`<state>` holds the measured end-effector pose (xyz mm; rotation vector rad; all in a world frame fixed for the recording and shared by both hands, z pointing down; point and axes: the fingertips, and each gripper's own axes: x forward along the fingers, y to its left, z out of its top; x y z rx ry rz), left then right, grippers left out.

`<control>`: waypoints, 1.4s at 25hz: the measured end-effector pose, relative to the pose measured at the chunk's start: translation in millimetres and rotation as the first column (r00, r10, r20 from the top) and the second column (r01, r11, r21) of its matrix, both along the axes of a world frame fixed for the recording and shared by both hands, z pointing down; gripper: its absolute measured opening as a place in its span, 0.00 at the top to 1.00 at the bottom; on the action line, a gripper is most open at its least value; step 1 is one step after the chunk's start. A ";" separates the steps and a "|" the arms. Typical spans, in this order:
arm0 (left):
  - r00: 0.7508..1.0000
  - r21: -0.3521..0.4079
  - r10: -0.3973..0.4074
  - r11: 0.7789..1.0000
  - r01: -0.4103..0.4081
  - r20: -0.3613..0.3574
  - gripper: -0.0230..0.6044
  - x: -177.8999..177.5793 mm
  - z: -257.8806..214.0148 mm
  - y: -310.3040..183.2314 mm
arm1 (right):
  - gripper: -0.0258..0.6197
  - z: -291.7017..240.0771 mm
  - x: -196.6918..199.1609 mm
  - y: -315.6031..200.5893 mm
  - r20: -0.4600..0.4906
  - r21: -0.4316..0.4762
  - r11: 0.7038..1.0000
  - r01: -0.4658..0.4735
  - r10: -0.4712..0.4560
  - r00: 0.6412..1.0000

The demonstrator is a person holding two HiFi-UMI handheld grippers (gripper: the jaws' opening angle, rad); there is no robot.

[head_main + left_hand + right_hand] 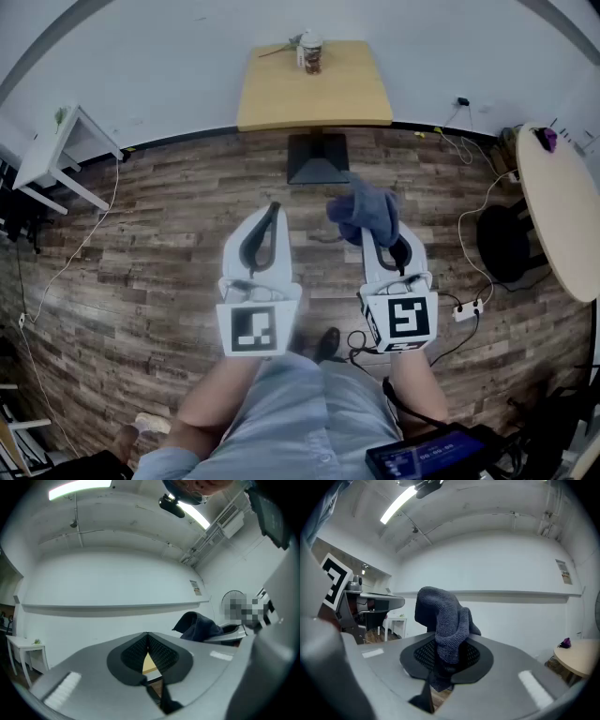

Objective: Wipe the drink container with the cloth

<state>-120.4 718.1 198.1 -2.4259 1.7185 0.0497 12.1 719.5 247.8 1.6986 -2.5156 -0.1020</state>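
The drink container (pixel 310 53), a clear cup with a pale lid, stands at the far edge of a small wooden table (pixel 281 94) well ahead of both grippers. My right gripper (pixel 377 231) is shut on a blue-grey cloth (pixel 366 211). In the right gripper view the cloth (pixel 443 616) bunches up above the jaws of that gripper (pixel 447 644) and hangs down between them. My left gripper (pixel 273 207) is shut with nothing in it. In the left gripper view its pads meet at the tips (pixel 147 637), and the cloth (pixel 199 626) shows off to the right.
Wood floor lies between me and the table's black base (pixel 317 157). A white side table (pixel 56 150) stands at the left. At the right are a round table (pixel 562 206), a dark stool (pixel 502 242), and a power strip (pixel 466 309) with cables.
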 end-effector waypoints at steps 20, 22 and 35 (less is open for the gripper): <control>0.999 -0.046 -0.033 0.998 0.033 -0.004 0.95 6.0 13.8 -10.4 | 0.87 6.6 14.4 -8.8 0.021 -0.022 1.000 0.016 -0.016 1.000; 0.999 -0.051 -0.034 0.998 0.034 -0.006 0.95 5.4 16.8 -23.0 | 0.87 9.7 16.3 -19.0 0.014 -0.031 0.999 0.011 -0.010 1.000; 1.000 -0.056 -0.002 0.998 0.001 -0.025 0.95 -0.9 22.0 -157.5 | 0.87 23.1 10.7 -140.1 0.008 -0.074 0.997 -0.021 0.022 1.000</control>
